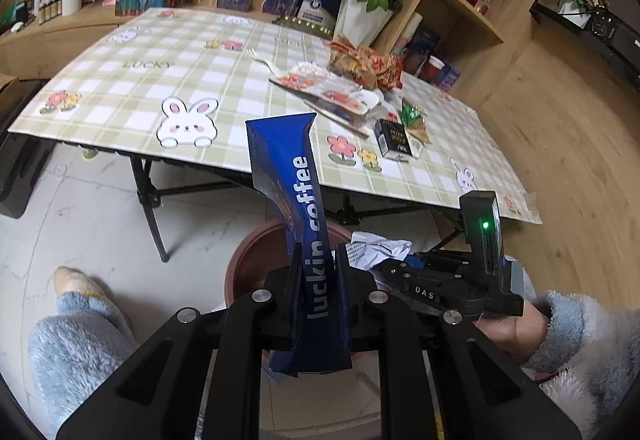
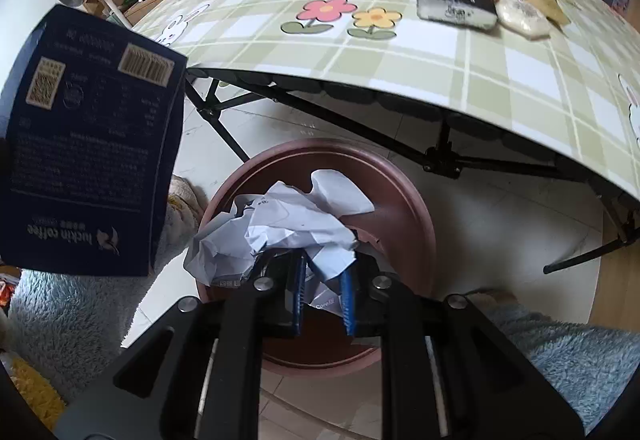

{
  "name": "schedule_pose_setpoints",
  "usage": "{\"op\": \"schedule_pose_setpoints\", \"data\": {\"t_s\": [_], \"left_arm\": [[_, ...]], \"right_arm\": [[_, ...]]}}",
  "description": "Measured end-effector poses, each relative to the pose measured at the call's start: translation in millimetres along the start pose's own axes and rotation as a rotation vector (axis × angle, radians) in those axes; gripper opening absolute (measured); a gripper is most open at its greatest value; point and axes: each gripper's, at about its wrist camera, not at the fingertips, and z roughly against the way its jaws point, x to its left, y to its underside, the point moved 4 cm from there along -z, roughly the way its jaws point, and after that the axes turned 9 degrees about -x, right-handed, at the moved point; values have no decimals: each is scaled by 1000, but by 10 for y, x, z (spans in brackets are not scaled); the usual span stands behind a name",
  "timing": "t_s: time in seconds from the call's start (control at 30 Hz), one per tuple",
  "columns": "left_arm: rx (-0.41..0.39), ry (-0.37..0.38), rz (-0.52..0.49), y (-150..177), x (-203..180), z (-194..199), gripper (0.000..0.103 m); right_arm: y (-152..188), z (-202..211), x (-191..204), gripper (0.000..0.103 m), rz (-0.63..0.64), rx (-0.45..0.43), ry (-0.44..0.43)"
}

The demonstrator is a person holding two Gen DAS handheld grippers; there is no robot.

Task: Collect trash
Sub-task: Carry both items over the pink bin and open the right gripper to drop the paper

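Your left gripper (image 1: 318, 260) clamps the coffee box (image 1: 296, 224) upright above the bin (image 2: 320, 199); right gripper (image 2: 320, 280), nearer the bin, grips paper (image 2: 288, 224).

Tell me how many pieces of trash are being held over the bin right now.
2. The left gripper holds the blue coffee box above the bin; the right gripper holds the crumpled white paper just over the bin's opening. More may lie hidden under the paper.

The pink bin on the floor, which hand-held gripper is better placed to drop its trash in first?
Probably the right hand-held gripper: its crumpled paper hangs directly over the pink bin. The left hand-held gripper holds the blue coffee box nearer the rim.
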Motion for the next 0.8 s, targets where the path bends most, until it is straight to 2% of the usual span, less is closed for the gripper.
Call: {"op": "schedule_pose_setpoints", "data": {"t_s": [0.13, 0.4, 0.47, 0.6, 0.77, 0.8], "left_arm": [[17, 1, -4, 26, -27, -51, 15], [33, -6, 7, 48, -20, -83, 15], [35, -6, 12, 49, -12, -90, 15], [39, -6, 12, 54, -16, -102, 15], [53, -4, 16, 74, -18, -134, 15], [59, -3, 20, 82, -11, -143, 15]], "right_arm": [[-42, -42, -29, 28, -8, 7, -10], [-52, 35, -34, 39, -13, -27, -23], [-54, 57, -22, 50, -11, -36, -27], [-69, 101, -20, 65, -2, -58, -30], [-112, 179, -43, 95, -3, -109, -15], [-133, 220, -51, 96, -6, -130, -13]]}}
